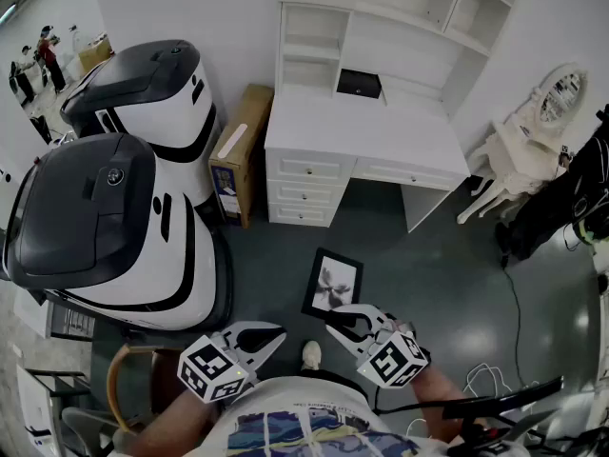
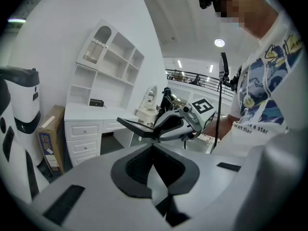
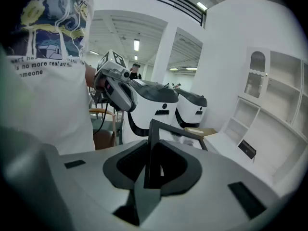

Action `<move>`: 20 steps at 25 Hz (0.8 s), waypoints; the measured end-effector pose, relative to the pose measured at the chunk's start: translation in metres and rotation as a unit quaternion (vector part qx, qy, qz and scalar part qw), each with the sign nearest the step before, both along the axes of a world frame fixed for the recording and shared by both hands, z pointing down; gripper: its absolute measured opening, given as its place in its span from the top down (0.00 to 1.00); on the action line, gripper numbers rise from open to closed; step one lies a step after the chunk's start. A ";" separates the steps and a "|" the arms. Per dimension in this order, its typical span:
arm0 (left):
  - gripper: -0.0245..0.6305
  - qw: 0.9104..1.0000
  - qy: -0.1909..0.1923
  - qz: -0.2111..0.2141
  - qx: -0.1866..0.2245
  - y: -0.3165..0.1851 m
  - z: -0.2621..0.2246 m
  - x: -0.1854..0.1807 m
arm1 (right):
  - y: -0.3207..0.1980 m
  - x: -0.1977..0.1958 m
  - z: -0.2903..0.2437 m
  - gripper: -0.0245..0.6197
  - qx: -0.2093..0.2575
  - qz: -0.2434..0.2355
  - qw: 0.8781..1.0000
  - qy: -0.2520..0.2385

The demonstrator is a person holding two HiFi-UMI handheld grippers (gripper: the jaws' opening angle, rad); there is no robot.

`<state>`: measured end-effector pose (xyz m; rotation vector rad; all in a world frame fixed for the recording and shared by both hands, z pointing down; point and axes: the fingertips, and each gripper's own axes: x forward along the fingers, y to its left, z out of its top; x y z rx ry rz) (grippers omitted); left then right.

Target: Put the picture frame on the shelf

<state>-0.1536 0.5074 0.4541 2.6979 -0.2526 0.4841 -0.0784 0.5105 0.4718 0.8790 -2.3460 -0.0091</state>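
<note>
**Frame in the right jaws, shelf far off**

I have the picture frame (image 1: 333,284) clamped in the right gripper (image 1: 337,316). The pads are closed on the frame's near edge, close to a corner, and the rest of it sticks out away from me over the dark floor. The left gripper (image 1: 276,333) hangs just to the left with its fingers together on nothing.

The shelf (image 1: 314,46) sits above the white desk (image 1: 366,131) on the far side, well apart from the frame, so I judge the carry is yet to come.

My worry is the grip. With a thin edge held at one end, the frame's own weight could swing it in the pads or slide it out, most likely if I tip the gripper to enter an opening. The shelf compartments look narrow next to the frame, so a corner may strike a divider and twist it loose. A small black box (image 1: 359,83) at the back of the desk could get knocked if I come in low. The big white machines (image 1: 105,208) and the cardboard box (image 1: 238,150) crowd the left approach.
</note>
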 end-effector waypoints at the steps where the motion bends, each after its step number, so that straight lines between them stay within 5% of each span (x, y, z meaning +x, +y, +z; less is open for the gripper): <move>1: 0.94 1.000 -0.001 -0.001 -0.002 -0.002 0.001 0.007 | -0.002 0.006 0.000 0.81 0.000 -0.002 1.000 -0.001; 13: 0.94 1.000 -0.007 -0.006 0.011 -0.044 0.001 0.109 | -0.045 0.101 0.008 0.81 0.007 -0.025 1.000 0.003; 20: 0.94 1.000 -0.017 0.008 0.003 -0.077 0.005 0.128 | -0.102 0.129 0.006 0.81 0.021 -0.015 1.000 0.008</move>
